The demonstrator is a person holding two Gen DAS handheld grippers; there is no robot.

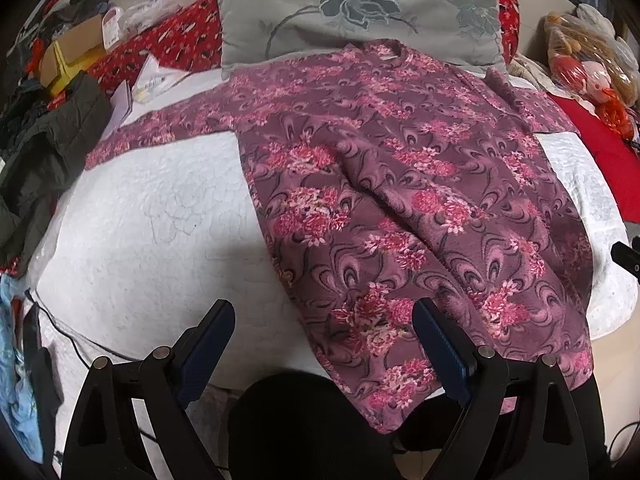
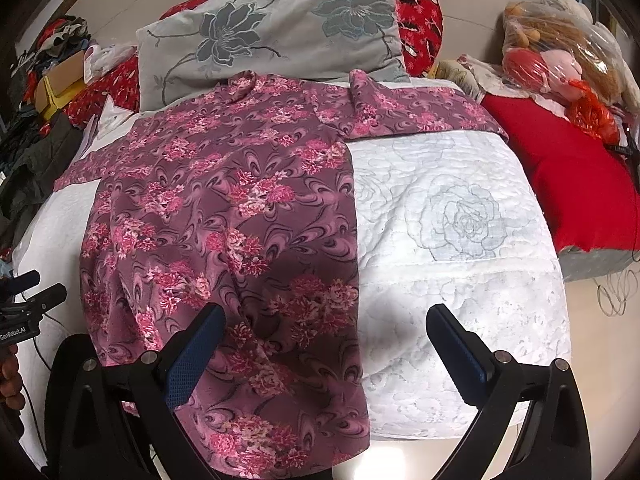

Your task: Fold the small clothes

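Note:
A purple long-sleeved top with pink flowers [image 1: 400, 200] lies spread flat on a white quilted bed [image 1: 152, 216], both sleeves stretched out sideways and its hem hanging over the near edge. It also shows in the right wrist view [image 2: 224, 216]. My left gripper [image 1: 324, 320] is open and empty above the hem's left corner. My right gripper [image 2: 324, 324] is open and empty above the hem's right edge. The left gripper's tips show at the far left of the right wrist view [image 2: 40, 292].
A grey flowered pillow [image 1: 352, 12] lies at the head, on red floral bedding [image 2: 420, 8]. Dark clothes [image 1: 52, 148] and boxes [image 1: 72, 56] pile up left. A red cushion [image 2: 568, 184] and bagged plush toys [image 2: 560, 52] sit right. A dark round object [image 1: 304, 424] lies below the near edge.

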